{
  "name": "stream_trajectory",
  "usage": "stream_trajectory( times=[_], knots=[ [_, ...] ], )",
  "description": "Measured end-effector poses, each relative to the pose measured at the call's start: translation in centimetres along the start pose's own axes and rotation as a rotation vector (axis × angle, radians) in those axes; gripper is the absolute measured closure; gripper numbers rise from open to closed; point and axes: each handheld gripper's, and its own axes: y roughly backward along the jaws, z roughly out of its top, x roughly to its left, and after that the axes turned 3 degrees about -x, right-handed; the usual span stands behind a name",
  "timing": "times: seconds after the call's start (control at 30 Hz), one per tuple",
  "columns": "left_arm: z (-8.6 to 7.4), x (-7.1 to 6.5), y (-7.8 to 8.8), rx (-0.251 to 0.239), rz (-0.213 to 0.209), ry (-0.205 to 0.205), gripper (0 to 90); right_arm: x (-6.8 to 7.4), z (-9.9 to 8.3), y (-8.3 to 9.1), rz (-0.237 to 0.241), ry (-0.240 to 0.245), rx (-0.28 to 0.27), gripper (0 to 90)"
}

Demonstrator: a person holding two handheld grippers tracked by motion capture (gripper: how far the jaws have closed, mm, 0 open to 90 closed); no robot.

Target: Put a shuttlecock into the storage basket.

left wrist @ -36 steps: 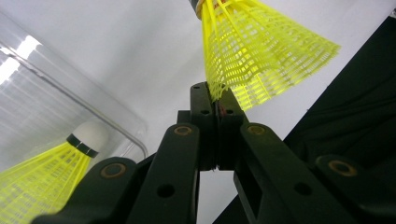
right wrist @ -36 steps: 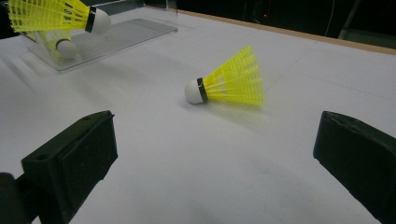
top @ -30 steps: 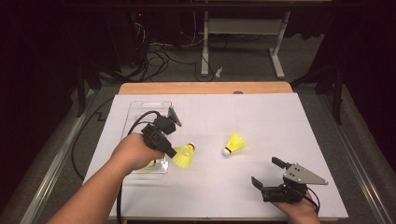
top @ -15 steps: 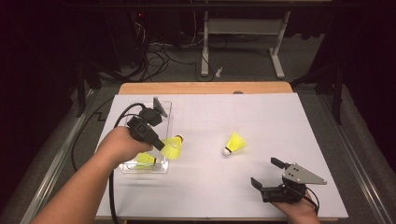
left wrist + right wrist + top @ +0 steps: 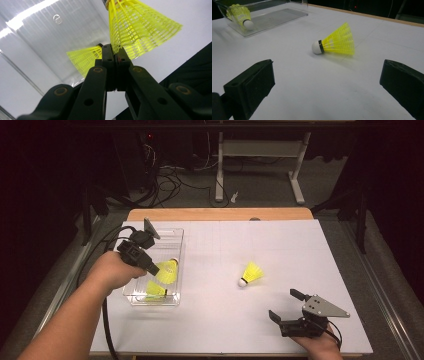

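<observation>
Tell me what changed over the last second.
The left claw, shut on a yellow shuttlecock, carried it leftward from the white table to above the clear plastic bin, over the shuttlecock lying inside. Unchanged: the right claw, open and at rest, and the loose shuttlecock on the table.

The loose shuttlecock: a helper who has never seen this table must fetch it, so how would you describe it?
Start at the white table. Well right of the clear plastic bin at its left side, one yellow shuttlecock lies alone on its side in the open middle, white cork toward the near edge. The other two are at the bin, one inside, one pinched by the left gripper.
</observation>
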Motion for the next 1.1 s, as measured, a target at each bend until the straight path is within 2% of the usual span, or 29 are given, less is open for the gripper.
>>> stream_trajectory(
  times=[0.47, 0.5, 0.53, 0.57, 0.87, 1.1],
  knots=[
    [-1.8, 3.0, 0.5, -0.002, 0.02, 0.078, 89.2, 0.0, 0.0, 0.0, 0.003, 0.002, 0.001, 0.1],
    [-2.0, 2.9, 0.6, 0.011, 0.014, 0.117, 89.3, 0.0, 0.0, 0.0, 0.004, 0.002, 0.003, 0.1],
    [-2.1, 3.2, 0.6, 0.011, 0.013, 0.119, 89.2, 0.0, 0.0, 0.0, 0.004, 0.004, 0.004, 0.1],
    [-2.2, 3.6, 0.5, -0.001, 0.02, 0.094, 89.2, 0.0, 0.0, 0.0, 0.005, 0.003, 0.005, 0.1],
    [-2.9, 4.8, 0.3, 0.003, 0.021, 0.124, 89.2, 0.1, 0.0, -0.1, 0.005, 0.008, 0.006, 0.1],
    [-3.0, 5.5, 1.0, -0.02, 0.023, 0.155, 89.2, 0.1, 0.0, 0.0, 0.002, 0.013, -0.001, 0.0]
  ],
)
